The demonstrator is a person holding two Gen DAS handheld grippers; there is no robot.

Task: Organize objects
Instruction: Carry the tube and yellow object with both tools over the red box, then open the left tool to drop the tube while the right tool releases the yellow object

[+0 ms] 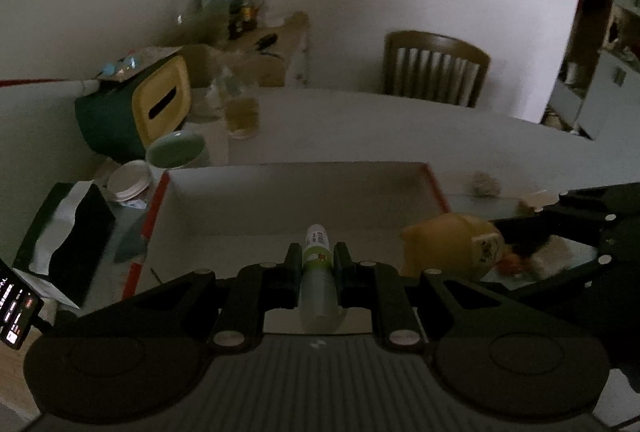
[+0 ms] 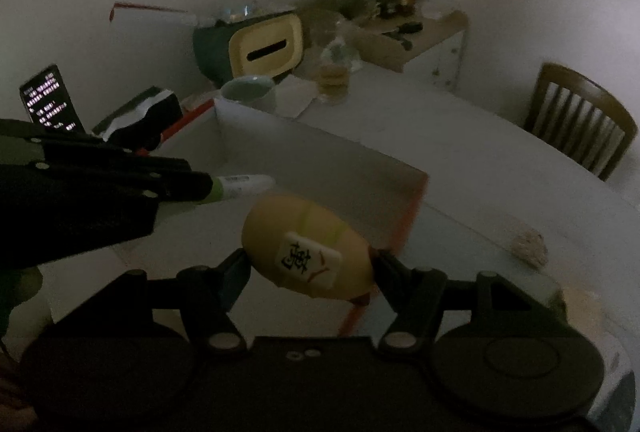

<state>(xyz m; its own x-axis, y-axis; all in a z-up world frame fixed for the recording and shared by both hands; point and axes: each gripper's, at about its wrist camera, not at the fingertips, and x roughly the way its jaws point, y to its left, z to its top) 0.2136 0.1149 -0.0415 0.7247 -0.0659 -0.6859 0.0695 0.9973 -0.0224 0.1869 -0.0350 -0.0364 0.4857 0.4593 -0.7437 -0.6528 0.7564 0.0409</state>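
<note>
My left gripper (image 1: 316, 258) is shut on a slim green-and-white tube (image 1: 316, 260), which points forward over the open white box with red edges (image 1: 280, 199). From the right wrist view the same tube (image 2: 244, 185) sticks out of the left gripper (image 2: 200, 187) above the box (image 2: 320, 171). My right gripper (image 2: 310, 264) is shut on a yellow rounded plush toy (image 2: 308, 256) with a white patch bearing a dark character, held over the box's near right corner. The toy (image 1: 452, 248) also shows right of the box in the left wrist view.
Left of the box lie a black tissue pack (image 1: 64, 232), a white lid (image 1: 130, 179), a pale green mug (image 1: 178, 149), a green-and-yellow tissue holder (image 1: 136, 107) and a glass jar (image 1: 242, 107). A phone (image 2: 50, 99) glows. A small crumpled lump (image 2: 528, 246) lies on the table (image 1: 400, 127). A wooden chair (image 1: 434, 69) stands behind.
</note>
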